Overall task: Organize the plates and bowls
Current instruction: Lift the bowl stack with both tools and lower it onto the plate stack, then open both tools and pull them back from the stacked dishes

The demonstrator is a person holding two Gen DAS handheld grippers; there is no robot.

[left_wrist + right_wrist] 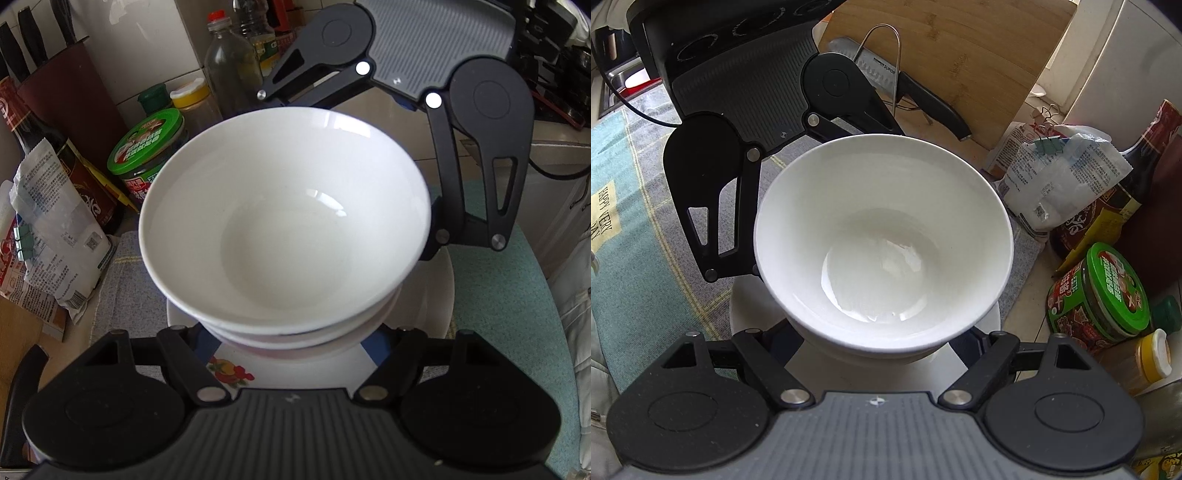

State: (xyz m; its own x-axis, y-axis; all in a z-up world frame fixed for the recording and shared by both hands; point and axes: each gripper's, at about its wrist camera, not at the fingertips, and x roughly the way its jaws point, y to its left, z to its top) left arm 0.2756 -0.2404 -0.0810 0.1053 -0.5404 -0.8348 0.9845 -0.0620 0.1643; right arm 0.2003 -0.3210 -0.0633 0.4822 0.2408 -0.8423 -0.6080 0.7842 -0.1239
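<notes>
bowls (284,218): stack of white bowls, top one empty & glossy inside, at least 2 more rims showing under it in left wrist view; stack sits centred over a plate, near-upright, slight lean
plate (295,369): white, fruit print near its edge, lies on the cloth under the bowls; can't tell if bowls rest on it or hang just above
left gripper (291,339): comes in from one side of the stack, jaws spread partway around the lower bowls; blue pads sit at the stack's sides, mostly hidden under the rims, so can't tell if they press or just flank
right gripper (879,343): faces the left one from the opposite side of the stack, jaws likewise spread around the lower bowls; contact hidden by the top bowl, can't tell
cloth (517,314): teal/grey checked towel w/ printed words, spread on the counter under plate
counter (1027,295): pale, crowded along one side
jar (147,147): green lid, red label, just beside the cloth
bottles (229,62): clear oil bottle, red cap, plus small yellow-lid & green-cap ones near jar
sauce bottle (1108,199): dark, leaning behind a clipped plastic bag (1067,177)
knife (923,96): black handle, against a wooden cutting board (960,55) w/ wire stand
knife block (62,85): dark red, black handles sticking up
</notes>
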